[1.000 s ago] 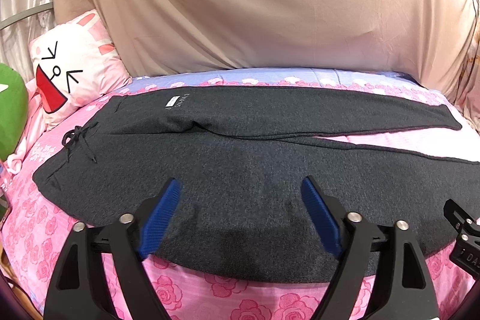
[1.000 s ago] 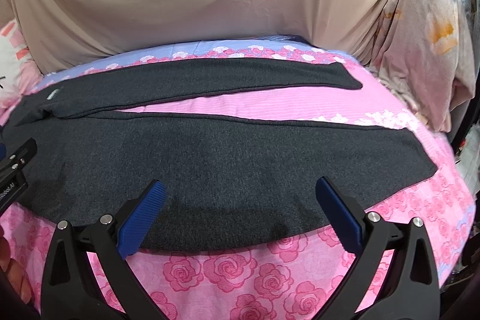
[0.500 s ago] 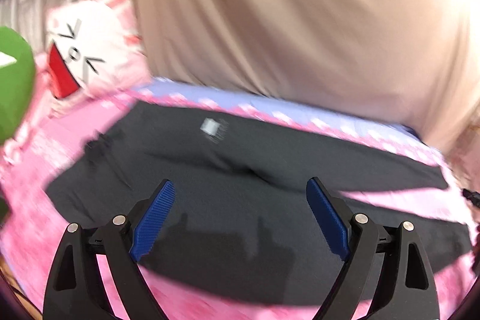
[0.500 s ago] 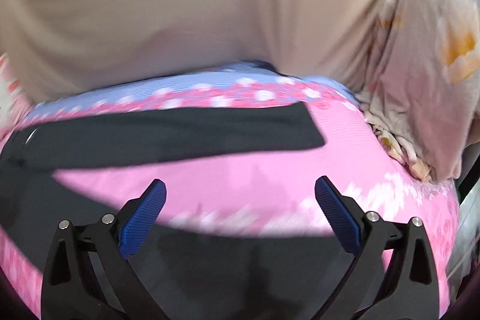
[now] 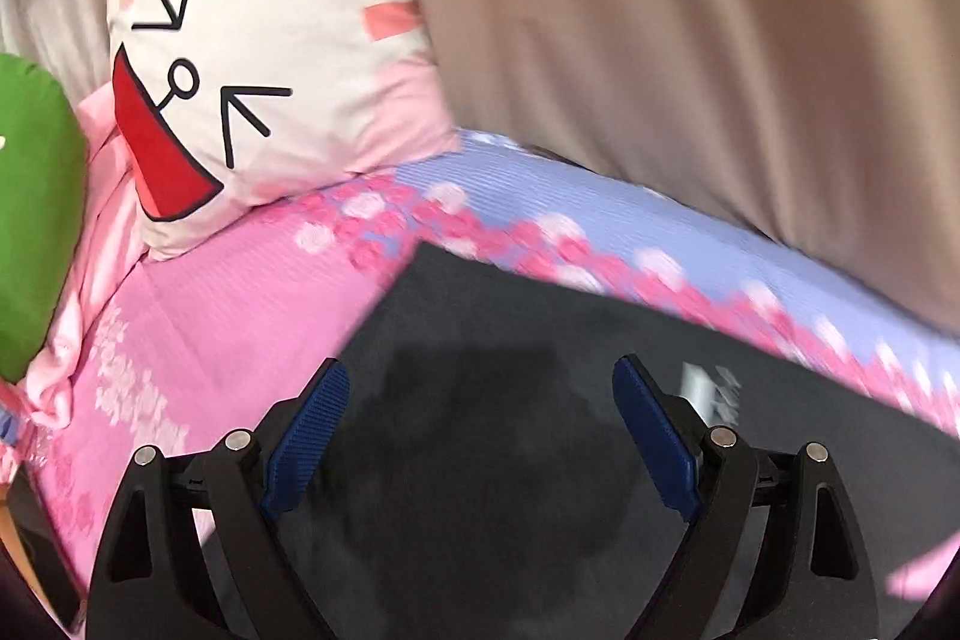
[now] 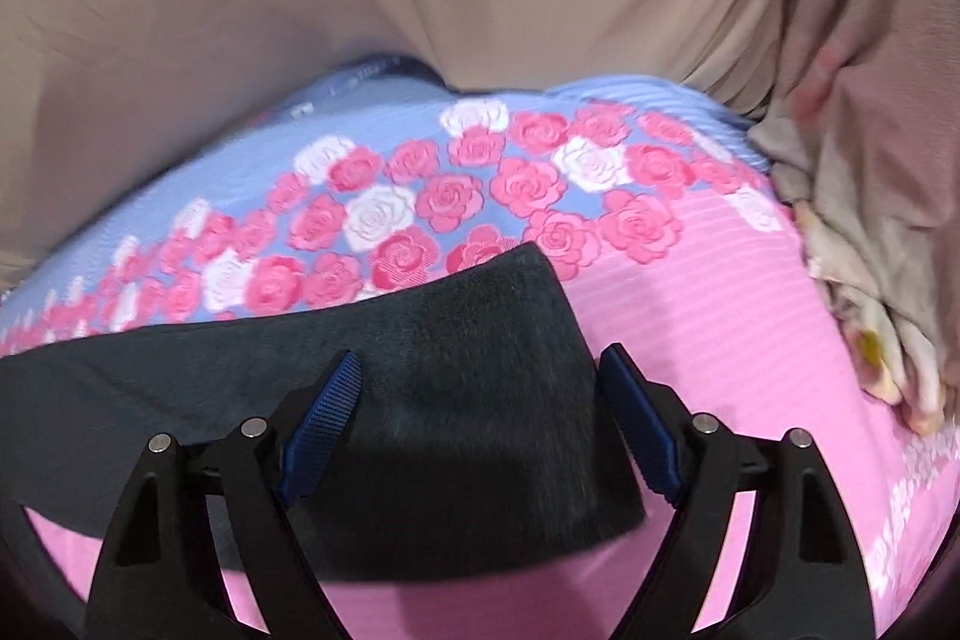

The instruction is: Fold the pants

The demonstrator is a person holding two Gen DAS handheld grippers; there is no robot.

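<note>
- The bedsheet covers the whole working surface: pink with a band of pink and white roses, then a lilac strip along the far edge.
- A tan draped cloth hangs behind the bed and fills the upper part of both wrist views.
- The pants, dark charcoal grey, lie flat on the sheet. In the left wrist view the waist corner sits just below the rose band; in the right wrist view the cuff end of one leg ends squarely on plain pink sheet, its far edge touching the roses.
- A white cartoon-face pillow leans at the head of the bed, well apart from the waist corner, with a green cushion beside it at the left edge.
- A crumpled floral cloth lies heaped at the right side of the bed.
- The left gripper hangs over the waist area, jaws spread wide with nothing between them, casting a shadow on the fabric.
- The right gripper hangs over the cuff, jaws wide and straddling the leg's width, gripping nothing.
- A small pale label shows on the pants beside the left gripper's right finger; it is blurred, so its print is unreadable.
</note>
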